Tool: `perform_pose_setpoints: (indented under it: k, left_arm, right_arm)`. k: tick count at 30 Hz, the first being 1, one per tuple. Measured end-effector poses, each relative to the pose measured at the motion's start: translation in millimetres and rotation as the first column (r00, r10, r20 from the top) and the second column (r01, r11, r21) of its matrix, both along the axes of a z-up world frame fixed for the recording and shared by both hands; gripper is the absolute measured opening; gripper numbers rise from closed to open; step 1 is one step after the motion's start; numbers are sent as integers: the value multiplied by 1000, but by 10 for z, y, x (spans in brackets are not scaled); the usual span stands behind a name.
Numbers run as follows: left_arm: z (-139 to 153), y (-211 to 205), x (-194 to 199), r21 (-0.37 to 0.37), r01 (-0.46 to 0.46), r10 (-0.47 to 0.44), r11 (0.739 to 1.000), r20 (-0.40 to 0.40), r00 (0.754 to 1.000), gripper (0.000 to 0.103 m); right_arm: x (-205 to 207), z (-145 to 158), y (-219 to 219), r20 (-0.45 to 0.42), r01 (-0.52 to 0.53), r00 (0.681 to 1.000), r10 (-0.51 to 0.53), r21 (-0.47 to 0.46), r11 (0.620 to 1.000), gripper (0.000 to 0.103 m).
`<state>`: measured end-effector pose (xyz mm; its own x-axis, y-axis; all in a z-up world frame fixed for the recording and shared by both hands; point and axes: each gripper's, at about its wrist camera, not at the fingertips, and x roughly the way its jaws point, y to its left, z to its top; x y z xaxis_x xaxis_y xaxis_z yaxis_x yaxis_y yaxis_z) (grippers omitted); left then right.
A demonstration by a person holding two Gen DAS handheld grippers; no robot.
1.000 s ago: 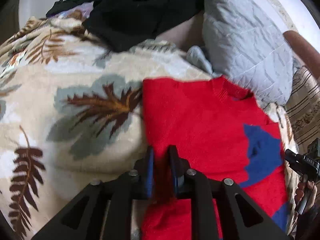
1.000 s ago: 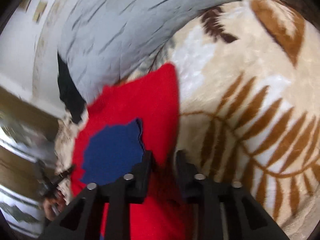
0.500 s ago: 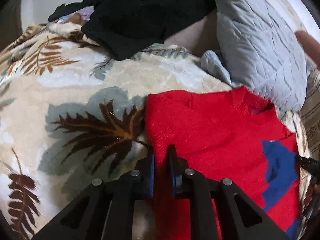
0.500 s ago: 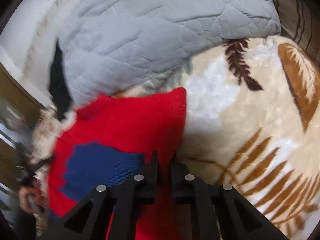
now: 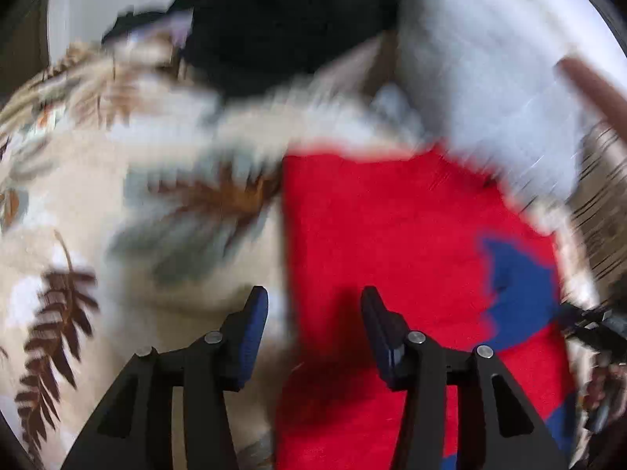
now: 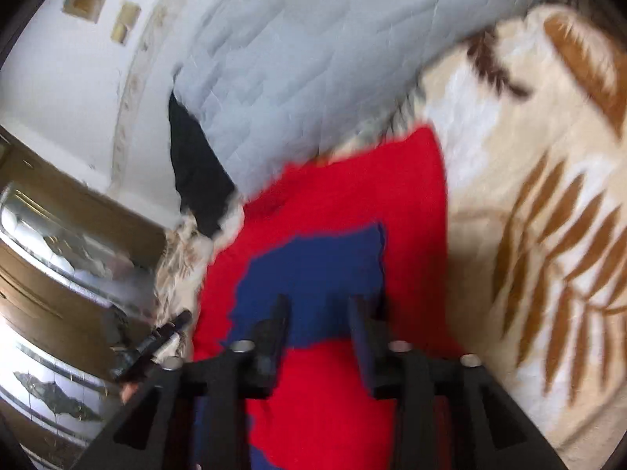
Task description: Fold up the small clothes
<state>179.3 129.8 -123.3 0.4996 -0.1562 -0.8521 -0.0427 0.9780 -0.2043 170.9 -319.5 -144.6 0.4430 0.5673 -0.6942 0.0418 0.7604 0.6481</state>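
Note:
A small red sweater (image 5: 384, 235) with a blue patch (image 5: 517, 293) lies flat on the leaf-print blanket (image 5: 78, 215). It also shows in the right wrist view (image 6: 352, 196) with its blue patch (image 6: 313, 274). My left gripper (image 5: 314, 305) is open and empty, hovering over the sweater's left edge. My right gripper (image 6: 319, 313) is open and empty above the blue patch. Both views are blurred by motion.
A grey quilted pillow (image 5: 490, 58) lies behind the sweater and also shows in the right wrist view (image 6: 313, 58). A black garment (image 5: 282, 27) is heaped at the back. A wooden cabinet (image 6: 58, 254) stands beyond the bed's edge.
Both grippers were shut on the red sweater's edges; now both have opened and let it go. The sweater lies flat on the blanket.

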Motion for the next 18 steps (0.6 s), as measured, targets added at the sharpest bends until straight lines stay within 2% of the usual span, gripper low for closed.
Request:
perform_pose_setpoints:
  k: [1, 2, 4, 6, 8, 14, 18]
  left_arm:
    - [10, 5, -29, 0, -6, 6, 1000, 22, 1000, 50]
    - [83, 1, -71, 18, -19, 18, 1000, 33, 999, 50]
    - [215, 15, -162, 33, -31, 29, 999, 46, 999, 50]
    - [366, 73, -369, 5, -31, 30, 1000, 90, 995, 51]
    - [462, 142, -617, -17, -15, 17, 1000, 113, 993, 51]
    - [588, 204, -1622, -72, 28, -18, 997, 145, 989, 60]
    - [508, 187, -2155, -126, 29, -14, 992, 117, 993, 67]
  right_arm:
    - [-26, -15, -36, -1, 35, 999, -35, 16, 999, 46]
    - [-81, 33, -55, 14, 61, 998, -62, 33, 998, 46]
    - [-307, 294, 18, 87, 58, 995, -54, -41, 998, 58]
    - [-590, 457, 84, 140, 43, 990, -28, -101, 994, 67]
    - [-854, 507, 90, 156, 22, 988, -5, -109, 994, 67]
    - [-1844, 507, 18, 142, -7, 990, 8, -2, 1000, 67]
    - [-2186, 418, 52, 110, -39, 993, 33, 49, 998, 67]
